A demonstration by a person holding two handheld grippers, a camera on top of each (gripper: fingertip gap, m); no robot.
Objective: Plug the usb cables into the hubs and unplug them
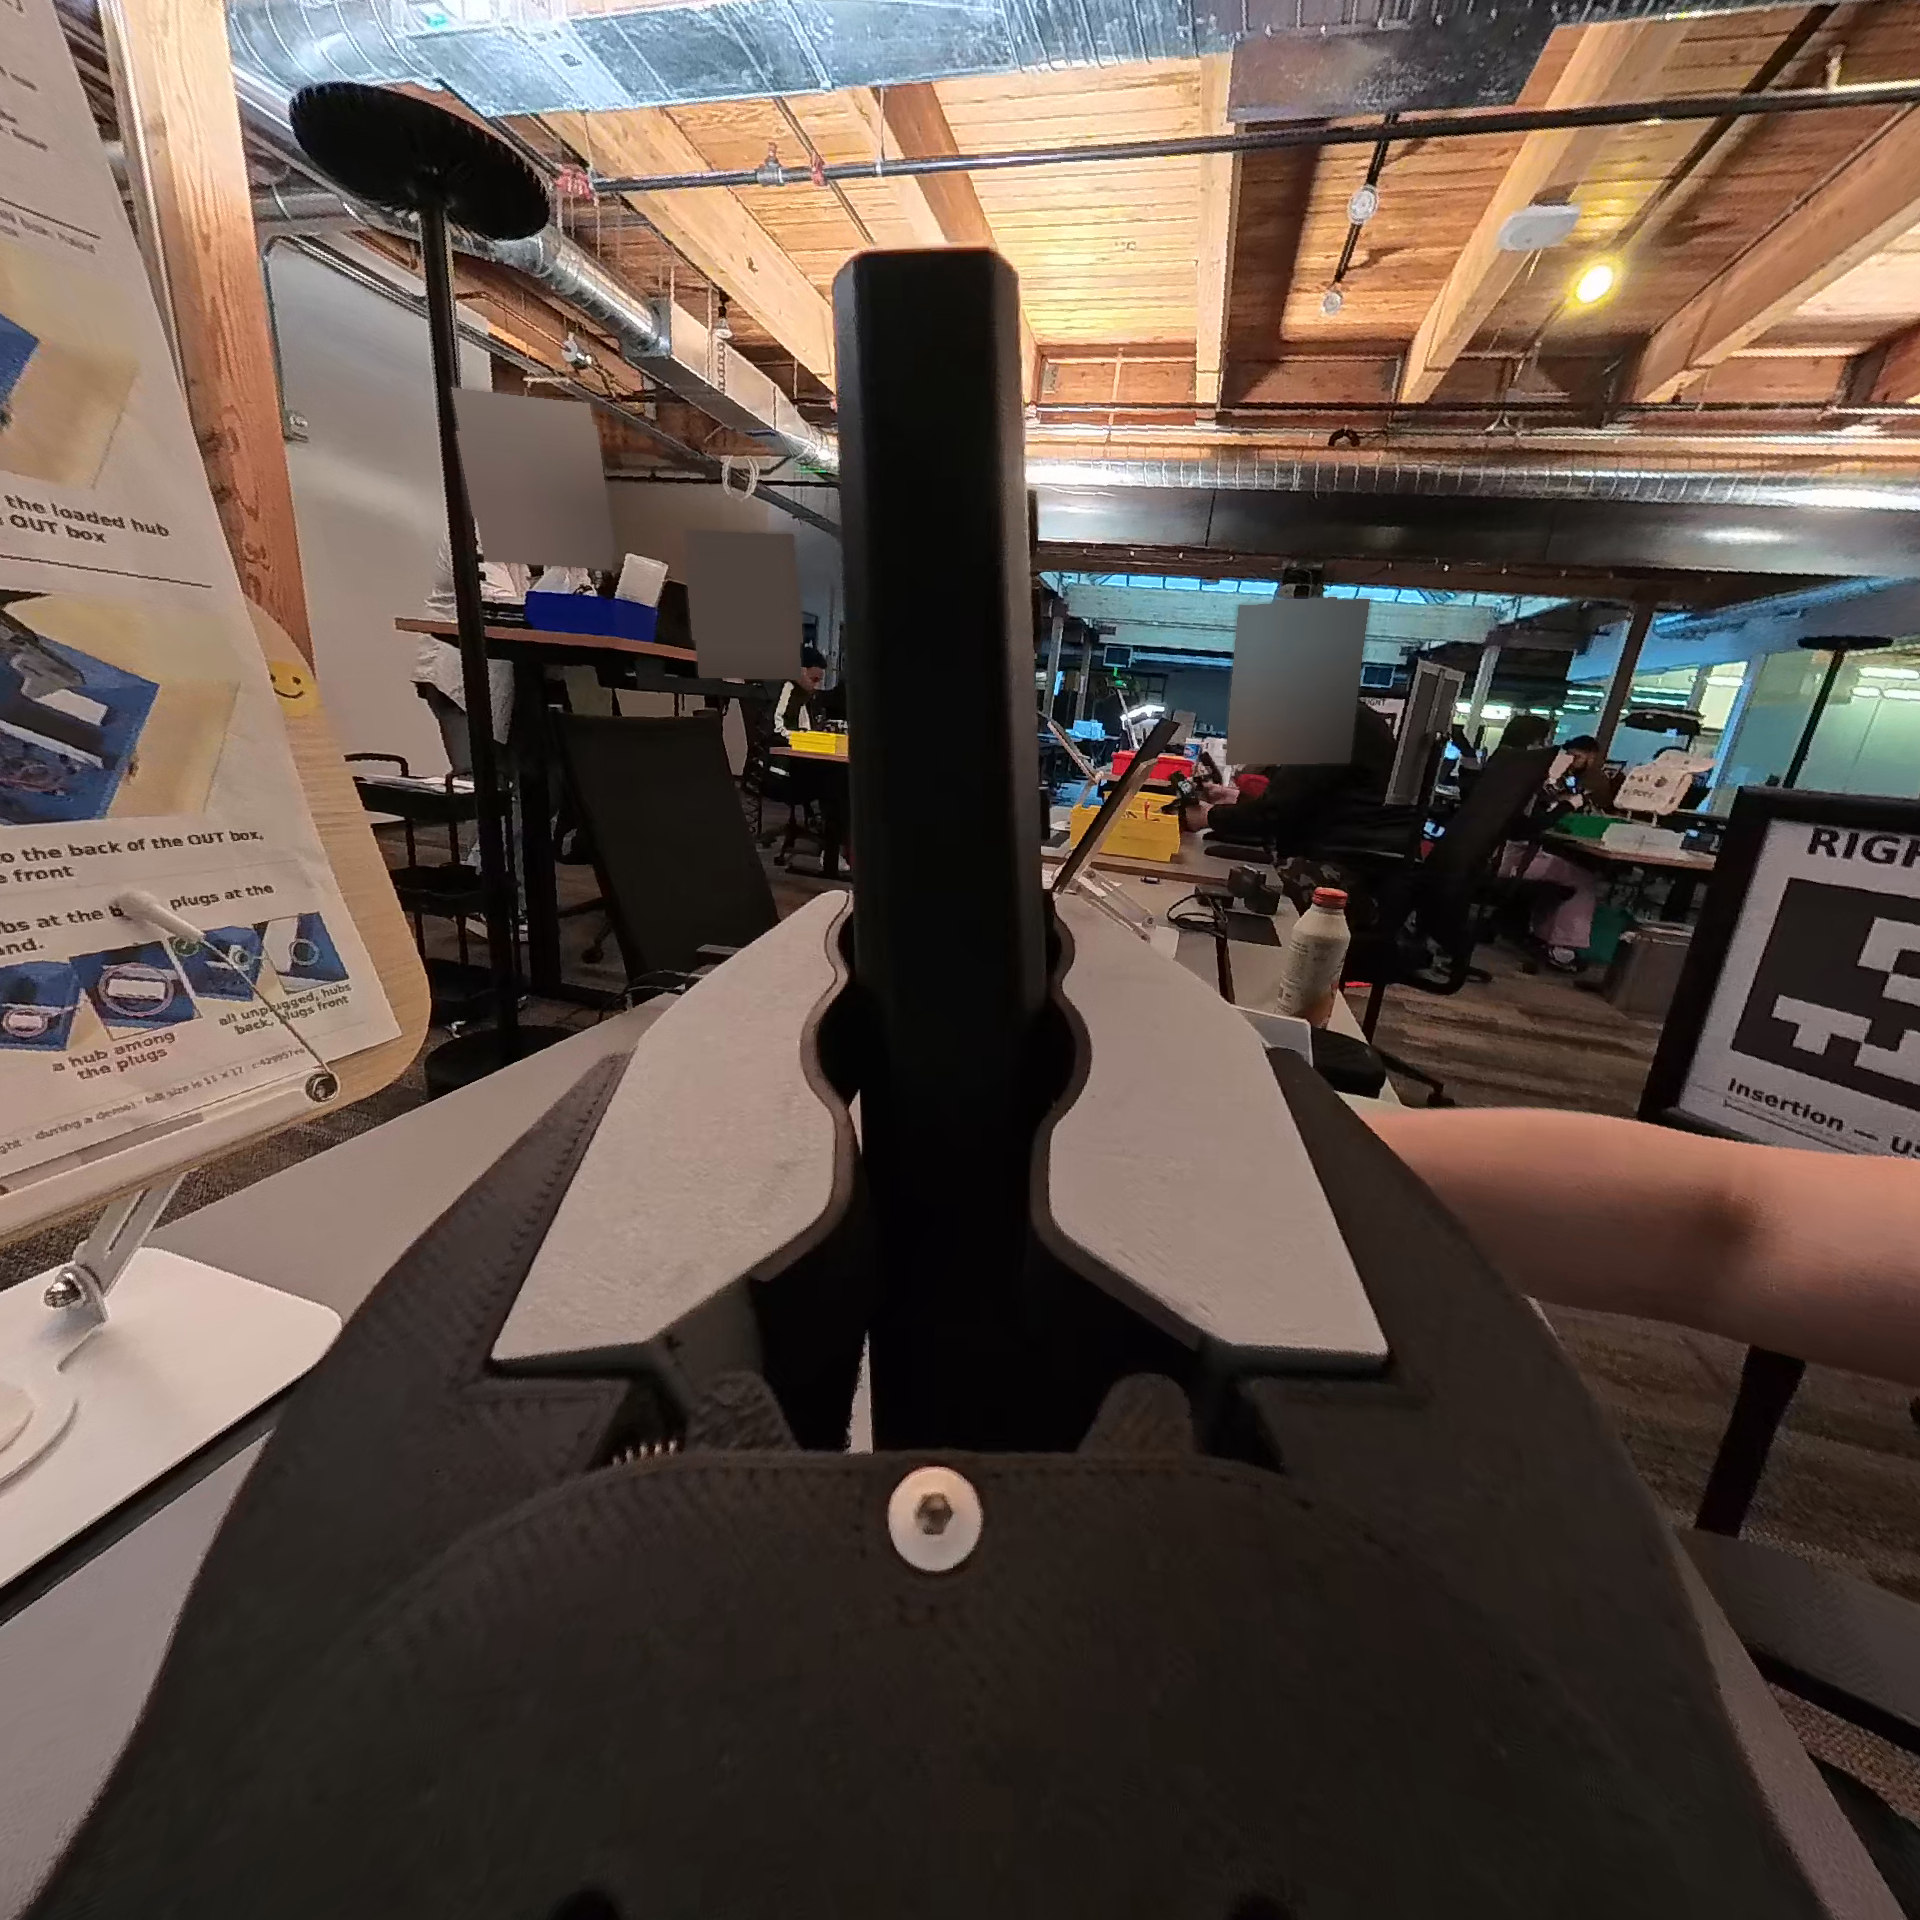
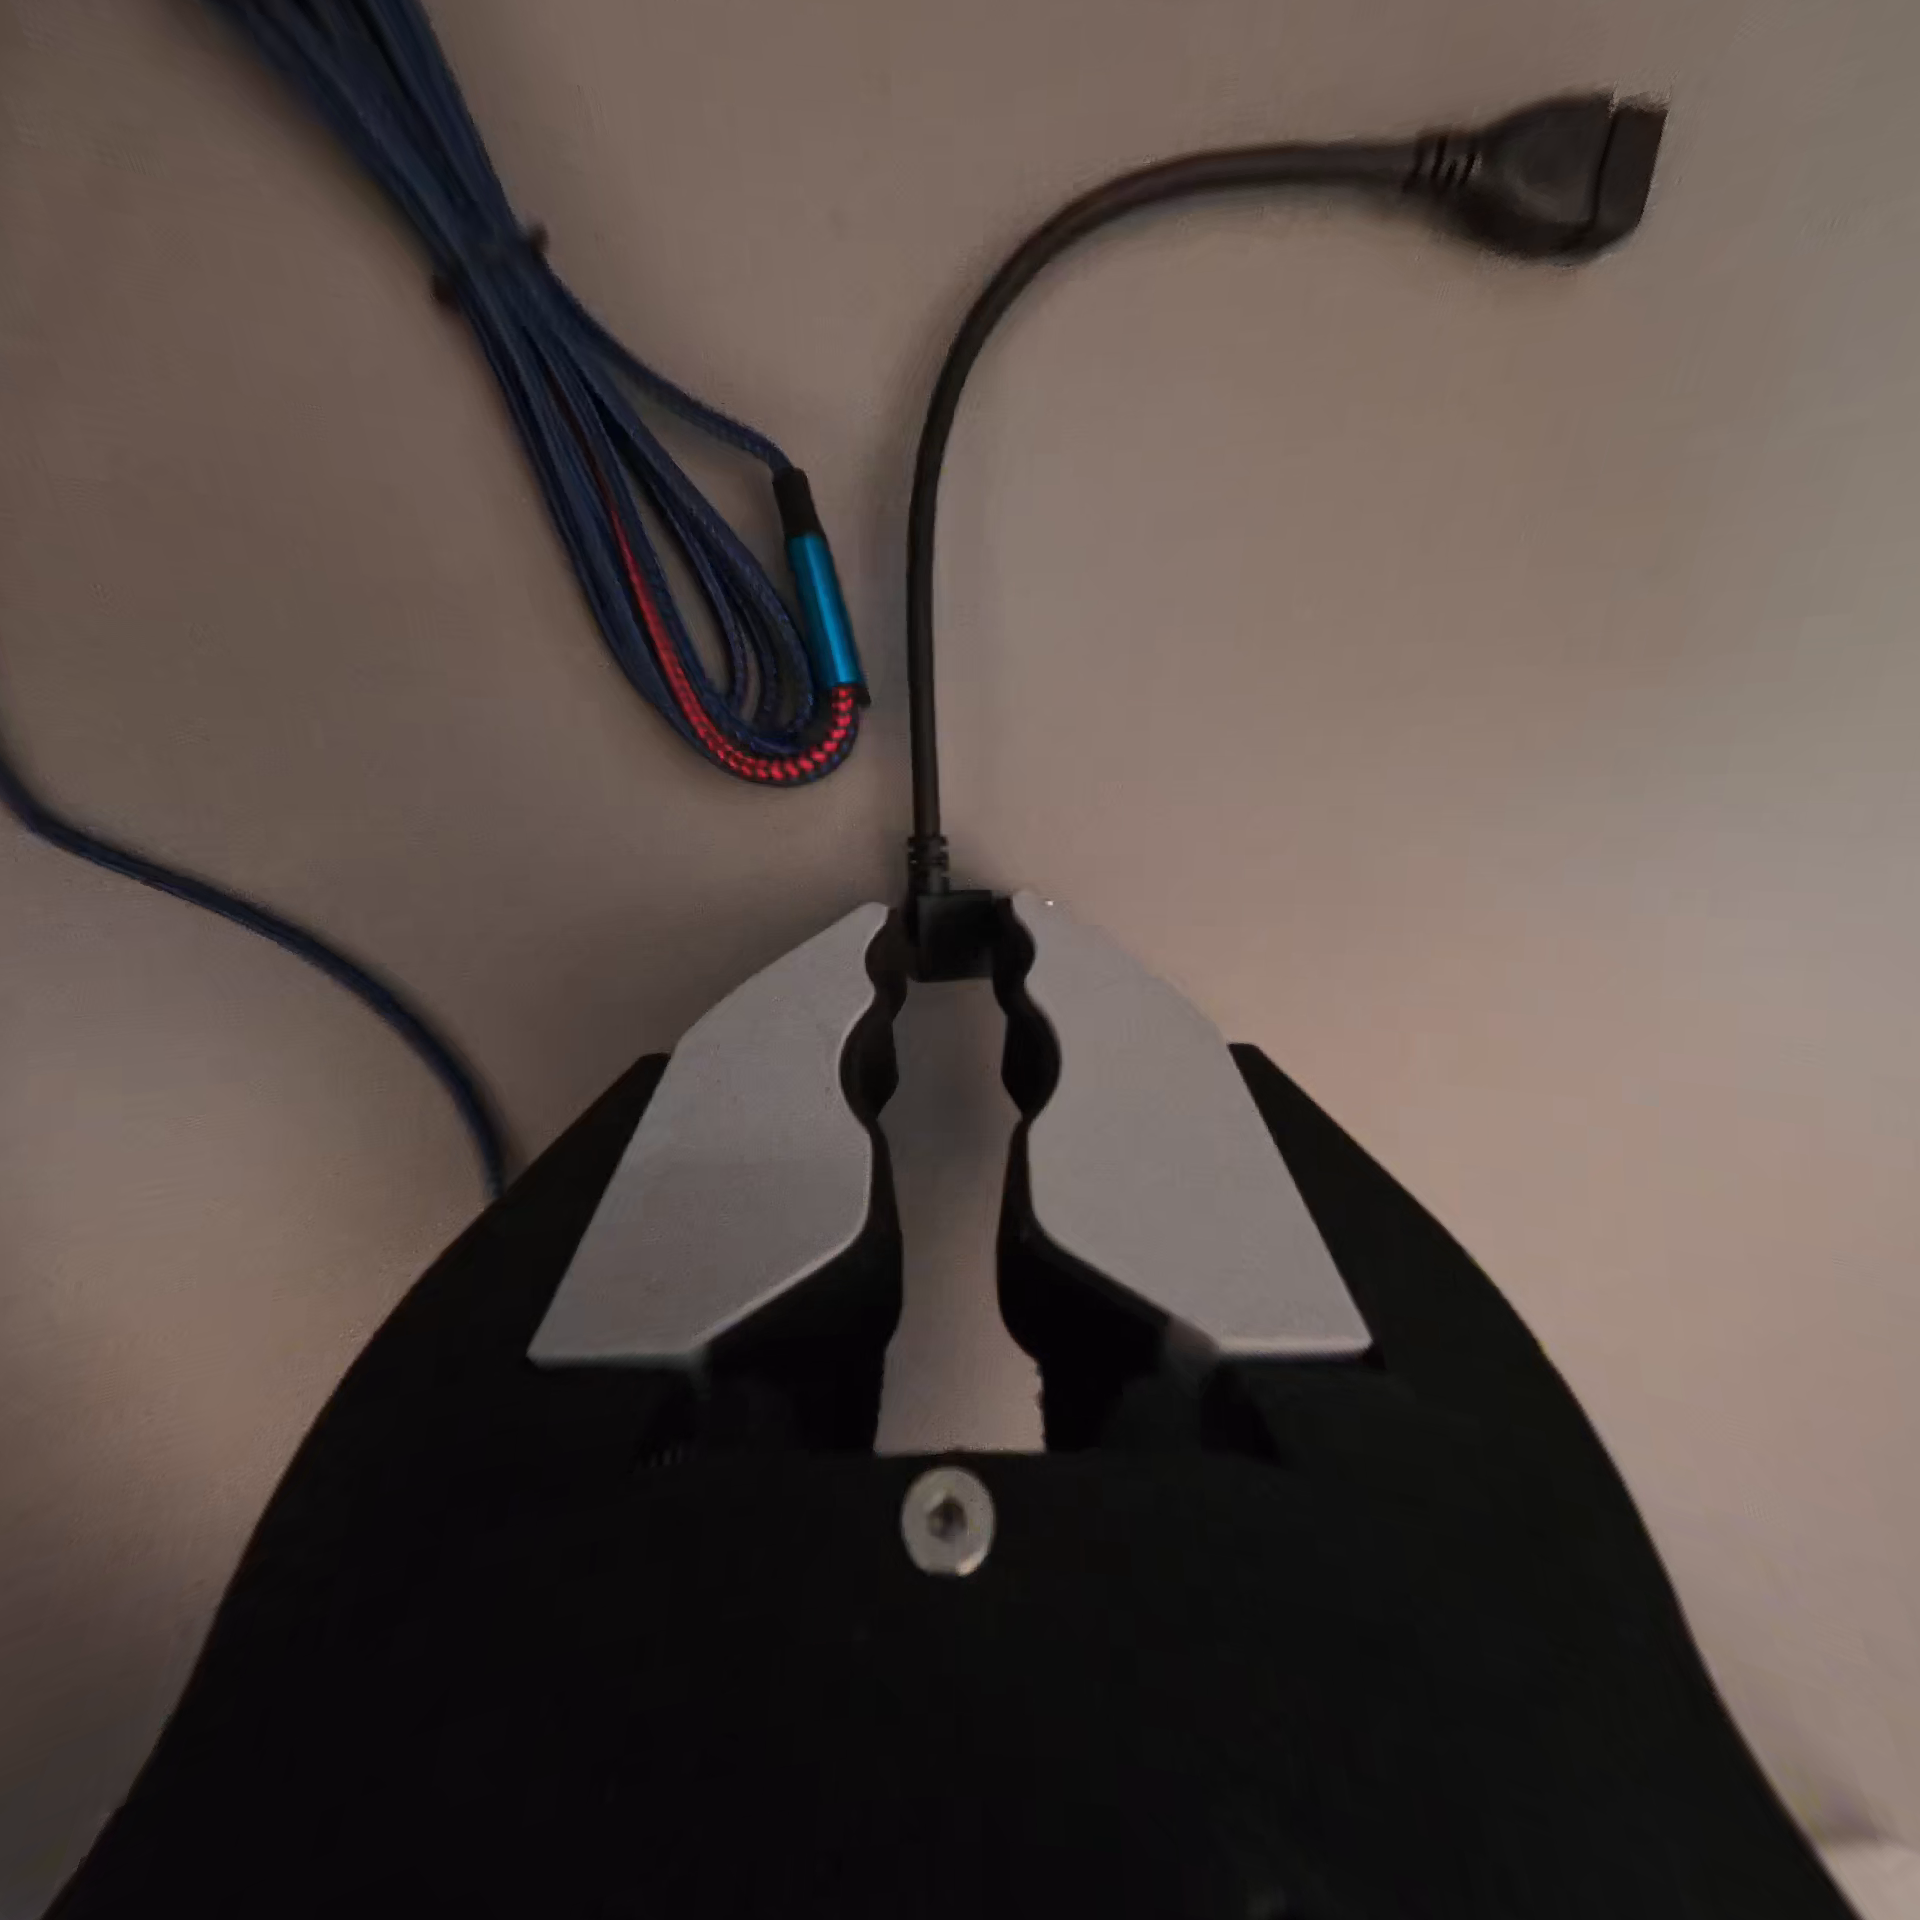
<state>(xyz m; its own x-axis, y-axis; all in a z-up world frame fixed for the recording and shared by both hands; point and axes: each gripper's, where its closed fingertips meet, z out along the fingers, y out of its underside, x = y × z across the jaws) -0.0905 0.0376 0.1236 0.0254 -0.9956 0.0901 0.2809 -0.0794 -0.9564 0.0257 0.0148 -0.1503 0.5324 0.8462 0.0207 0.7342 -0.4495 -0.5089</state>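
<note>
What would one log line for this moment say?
left gripper: shut on black hub | right gripper: shut on black plug | blue cable: loose

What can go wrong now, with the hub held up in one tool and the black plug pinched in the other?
1. The right tool grips the black plug only at its tips; it may twist or slip during insertion.
2. The left tool holds the hub upright low down, so it may tilt when pushed.
3. The blue cable lies close and could snag.
</note>
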